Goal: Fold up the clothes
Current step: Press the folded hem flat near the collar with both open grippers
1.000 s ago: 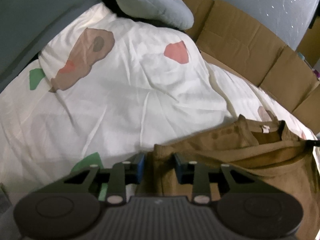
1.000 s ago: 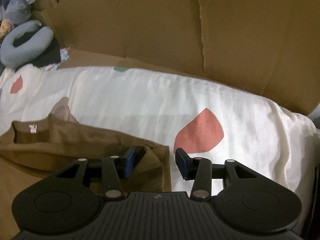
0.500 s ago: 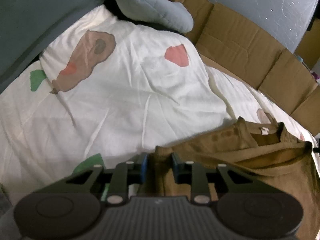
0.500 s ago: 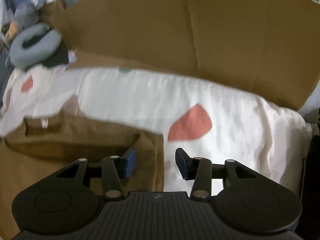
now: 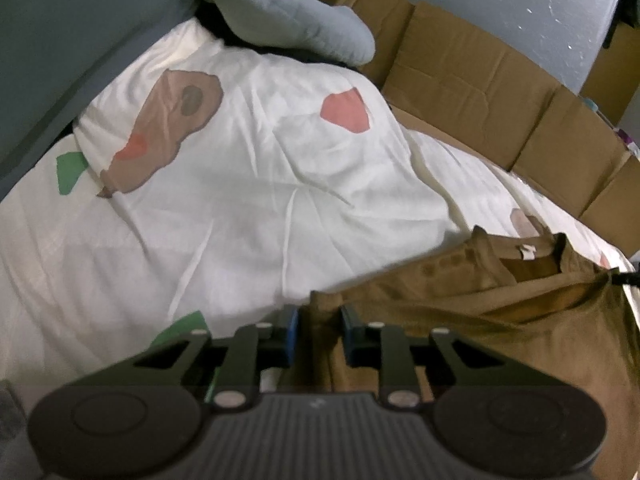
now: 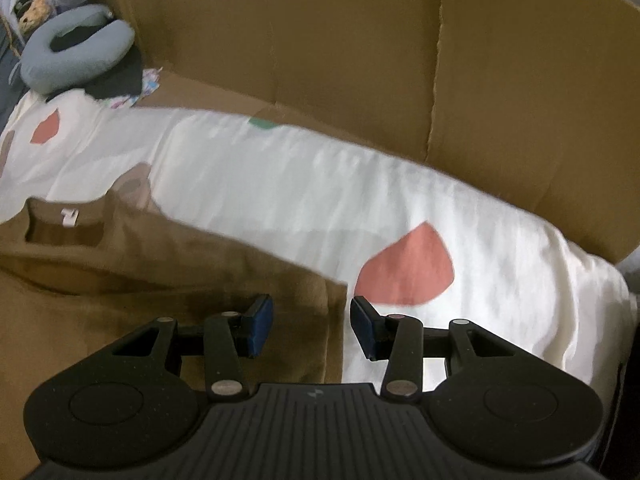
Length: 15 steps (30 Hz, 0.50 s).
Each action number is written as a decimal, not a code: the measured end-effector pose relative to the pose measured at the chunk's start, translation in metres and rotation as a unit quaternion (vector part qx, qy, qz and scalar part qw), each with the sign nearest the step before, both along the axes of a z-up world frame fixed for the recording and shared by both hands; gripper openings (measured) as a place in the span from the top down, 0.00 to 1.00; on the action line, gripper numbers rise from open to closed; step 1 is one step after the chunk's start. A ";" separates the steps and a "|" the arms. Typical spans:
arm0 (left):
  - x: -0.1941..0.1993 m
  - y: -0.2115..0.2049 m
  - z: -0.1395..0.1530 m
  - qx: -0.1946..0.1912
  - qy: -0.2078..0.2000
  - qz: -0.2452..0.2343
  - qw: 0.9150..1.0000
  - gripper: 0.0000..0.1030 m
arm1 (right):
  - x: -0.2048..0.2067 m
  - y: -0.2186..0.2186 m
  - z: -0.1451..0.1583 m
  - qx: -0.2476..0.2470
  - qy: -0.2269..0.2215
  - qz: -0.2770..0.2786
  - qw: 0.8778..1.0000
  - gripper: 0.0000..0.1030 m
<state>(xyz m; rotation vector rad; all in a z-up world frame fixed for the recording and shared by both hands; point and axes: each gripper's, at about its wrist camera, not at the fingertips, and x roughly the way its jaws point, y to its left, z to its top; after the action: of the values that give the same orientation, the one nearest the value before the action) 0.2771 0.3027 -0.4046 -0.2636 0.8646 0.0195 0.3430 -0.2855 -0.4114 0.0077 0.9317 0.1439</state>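
A brown T-shirt (image 5: 500,320) lies spread on a white bedsheet (image 5: 240,220), collar and label facing up. My left gripper (image 5: 320,332) is low over one sleeve end. Its jaws are closing with the bunched sleeve cloth between the blue pads, and the grip is not tight. In the right wrist view the same T-shirt (image 6: 120,300) fills the lower left. My right gripper (image 6: 312,324) stands open over the other sleeve's edge. One pad is above the brown cloth, the other above the sheet (image 6: 300,200).
Cardboard walls (image 5: 480,92) (image 6: 360,60) stand along the far side of the bed. A grey-blue neck pillow (image 5: 288,16) (image 6: 72,52) lies on dark cloth at the head end. The sheet has coloured patches of red, brown and green.
The left jaws have narrowed around the sleeve end. The right gripper rocked sideways and came back with a slight roll, its jaws as wide as before.
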 end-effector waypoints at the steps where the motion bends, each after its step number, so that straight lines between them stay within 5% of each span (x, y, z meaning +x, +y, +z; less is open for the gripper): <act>1: 0.000 0.000 0.000 0.000 0.000 0.000 1.000 0.80 | 0.000 -0.002 0.002 0.003 -0.003 -0.005 1.000 0.52; 12: -0.007 -0.001 0.006 0.005 -0.015 0.001 1.000 0.83 | -0.010 -0.002 0.004 0.006 -0.009 0.011 1.000 0.52; 15: -0.012 -0.003 0.008 0.009 -0.020 0.006 1.000 0.86 | -0.009 0.003 0.003 0.001 -0.014 0.016 1.000 0.60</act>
<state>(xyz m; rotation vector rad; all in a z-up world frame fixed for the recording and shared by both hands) 0.2654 0.3001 -0.3967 -0.2513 0.8231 0.0325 0.3344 -0.2826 -0.4084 -0.0077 0.9041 0.1738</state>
